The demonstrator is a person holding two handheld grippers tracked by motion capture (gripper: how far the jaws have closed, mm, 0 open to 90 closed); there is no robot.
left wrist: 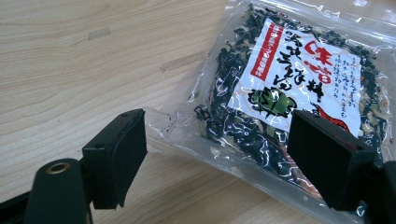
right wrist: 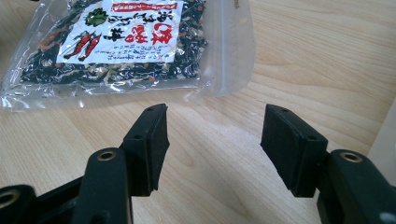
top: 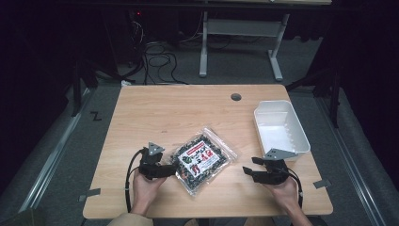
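Step in hand, as judged: pick up the bag [top: 202,157] of dried mix. Left gripper [top: 165,170], jaws spread, sits at the bag's 9 o'clock edge; best to slide one jaw under the thin film rim and close gently. Bag lies flat mid-table, clear plastic, dark flakes, white-and-red label. Right gripper [top: 248,170], jaws apart, holds nothing, at the bag's 3 o'clock. White bin [top: 301,141] at 2 o'clock.
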